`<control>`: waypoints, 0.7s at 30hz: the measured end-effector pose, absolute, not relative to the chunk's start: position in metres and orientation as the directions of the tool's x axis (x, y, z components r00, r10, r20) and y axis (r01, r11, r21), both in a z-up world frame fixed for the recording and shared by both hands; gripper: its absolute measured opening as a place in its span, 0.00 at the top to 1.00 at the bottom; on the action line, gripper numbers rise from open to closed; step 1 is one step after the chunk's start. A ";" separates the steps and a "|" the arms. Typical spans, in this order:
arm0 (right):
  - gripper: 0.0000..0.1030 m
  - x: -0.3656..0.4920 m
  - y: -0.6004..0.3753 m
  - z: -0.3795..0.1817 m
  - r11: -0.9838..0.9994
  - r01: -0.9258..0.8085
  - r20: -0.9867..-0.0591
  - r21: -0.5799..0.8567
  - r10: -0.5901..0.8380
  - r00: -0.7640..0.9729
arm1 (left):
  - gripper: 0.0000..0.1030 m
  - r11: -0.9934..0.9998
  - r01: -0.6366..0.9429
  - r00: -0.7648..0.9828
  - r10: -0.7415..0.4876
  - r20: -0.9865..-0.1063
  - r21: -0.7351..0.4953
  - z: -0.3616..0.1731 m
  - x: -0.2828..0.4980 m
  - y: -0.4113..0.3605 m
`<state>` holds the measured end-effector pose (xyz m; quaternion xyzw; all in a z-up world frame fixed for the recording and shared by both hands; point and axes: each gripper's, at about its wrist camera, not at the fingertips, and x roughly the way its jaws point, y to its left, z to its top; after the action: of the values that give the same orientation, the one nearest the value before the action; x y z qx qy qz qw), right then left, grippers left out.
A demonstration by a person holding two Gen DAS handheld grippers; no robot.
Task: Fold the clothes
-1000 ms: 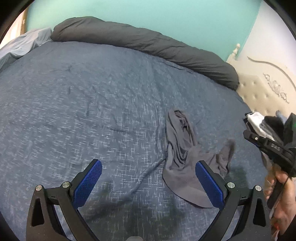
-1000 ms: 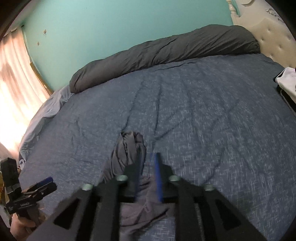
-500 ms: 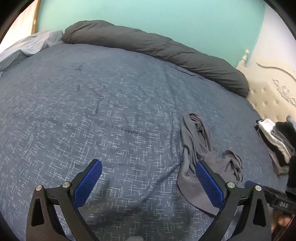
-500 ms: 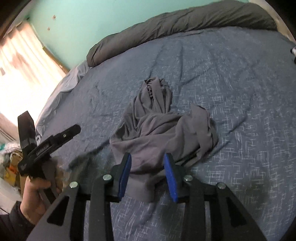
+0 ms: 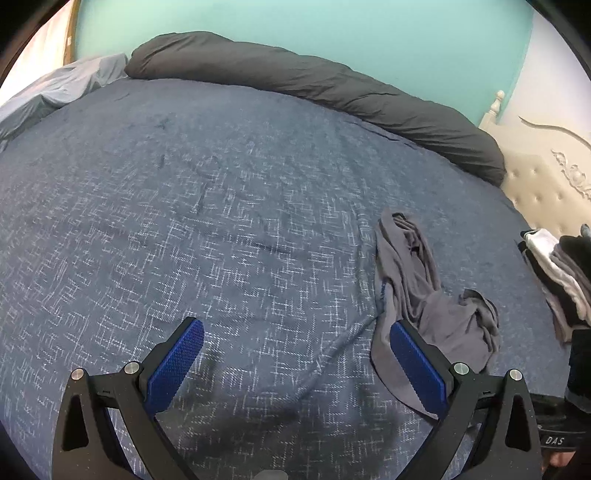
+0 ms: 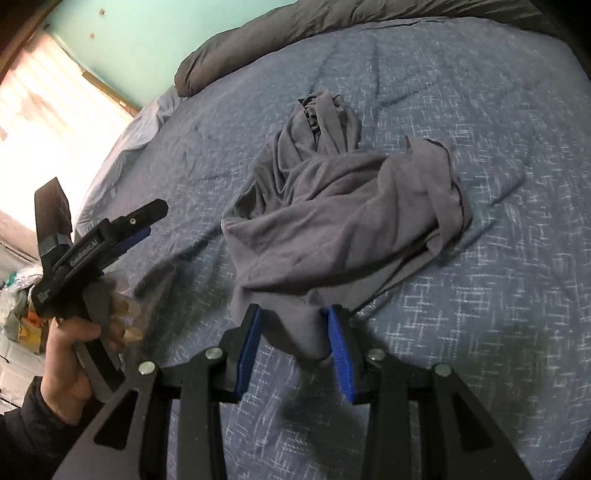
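grey garment crumpled on the bed, both tongs over it

a crumpled grey garment [image 6: 343,210] lies on the blue flecked bedspread [image 5: 221,229], toward the bed's near edge and on the side closer to the cream tufted headboard [image 5: 543,184]. its narrow, bunched end points toward the far edge of the bed, where a rolled dark grey duvet [image 5: 314,85] runs along under the teal wall [image 5: 295,29].

the right gripper [image 6: 293,325] is low over the garment's near hem. its blue pads stand part-way apart, having just been opening, and a tongue of grey cloth lies between them. the pads flank the fold with a little slack on each side; they do not look to be pressing on it.

the left gripper [image 5: 295,334] is spread wide, with only bedspread between its pads. its right pad sits just in front of the garment's near corner in the left wrist view; whether it touches the cloth cannot be told. in the right wrist view a hand [image 6: 70,354] in a dark sleeve grips this tool's handle, just off the garment's left side.

a pile of dark and white clothes [image 5: 561,273] lies at the bed's headboard side, apart from the grey garment. a pale blue sheet [image 5: 62,88] is bunched at the far corner by the window.
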<state>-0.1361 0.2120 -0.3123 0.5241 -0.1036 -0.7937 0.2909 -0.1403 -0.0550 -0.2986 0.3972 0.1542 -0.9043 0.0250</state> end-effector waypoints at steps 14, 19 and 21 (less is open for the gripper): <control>0.95 -0.155 0.234 -0.293 -0.774 0.354 -0.684 0.525 -0.631 -0.366 | 0.00 -0.956 0.149 -0.674 0.090 -0.733 -0.254 -0.301 -0.144 -0.062; 0.96 -0.171 0.256 -0.277 -0.753 0.324 -0.616 0.572 -0.656 -0.436 | 0.00 -0.958 0.145 -0.676 0.087 -0.732 -0.248 -0.300 -0.144 -0.061; 0.96 -0.178 0.264 -0.273 -0.751 0.309 -0.595 0.583 -0.654 -0.467 | 0.00 -0.959 0.142 -0.678 0.087 -0.730 -0.246 -0.299 -0.144 -0.060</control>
<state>-0.1780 0.2644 -0.2726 0.4276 -0.2018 -0.8323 0.2894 -0.1439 -0.0596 -0.2992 0.4008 0.1429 -0.9048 0.0153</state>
